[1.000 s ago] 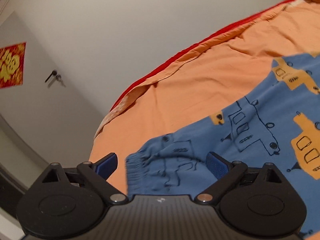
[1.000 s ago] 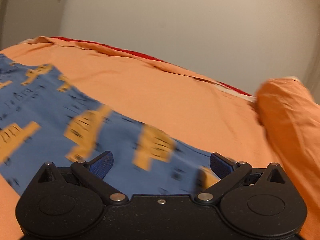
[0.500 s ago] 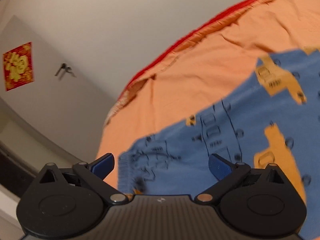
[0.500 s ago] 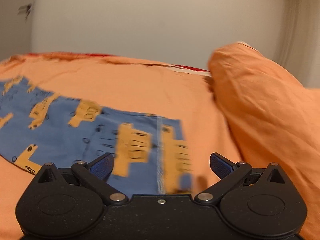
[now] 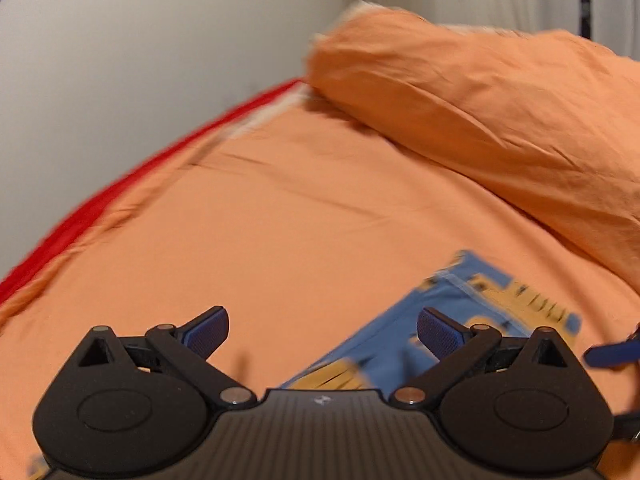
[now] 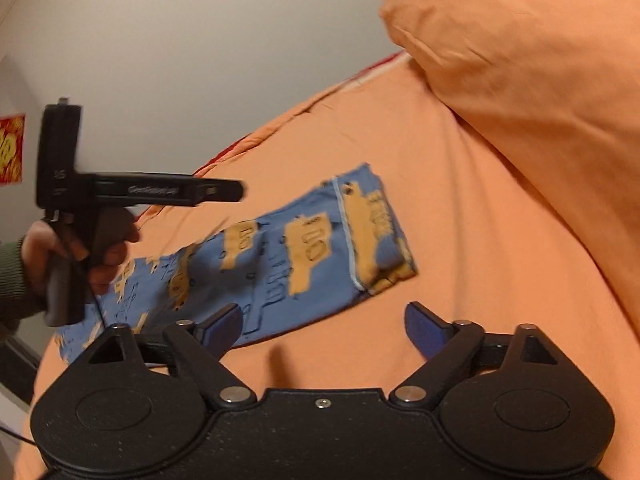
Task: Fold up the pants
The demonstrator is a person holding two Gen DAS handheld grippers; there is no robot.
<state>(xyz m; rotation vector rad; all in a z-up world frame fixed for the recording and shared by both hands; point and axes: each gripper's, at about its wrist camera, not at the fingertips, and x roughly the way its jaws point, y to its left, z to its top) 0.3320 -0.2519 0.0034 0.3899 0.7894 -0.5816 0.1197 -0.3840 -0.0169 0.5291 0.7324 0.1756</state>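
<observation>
Blue pants with orange vehicle prints (image 6: 304, 256) lie flat on the orange bedsheet (image 6: 460, 208), the leg hem toward the pillow. My right gripper (image 6: 323, 328) hovers just before the hem. Its jaws are closing, with only bare sheet between them and the pant leg's edge by the left finger (image 6: 222, 326). In the left wrist view the hem end of the pants (image 5: 460, 296) sits by the right finger (image 5: 440, 332) of my open, empty left gripper (image 5: 324, 332). A hand (image 6: 108, 248) holds the left gripper (image 6: 236, 191) above the pants.
A big orange pillow or folded duvet (image 5: 500, 112) lies just beyond the hem, on the right. A red edge (image 5: 120, 188) runs along the bed's far side against a pale wall. A red paper decoration (image 6: 10, 148) hangs at far left.
My left gripper has swung from the waistband end over to the leg hem near the pillow. The right gripper has rolled and shifted, and its jaws stand a little narrower.
</observation>
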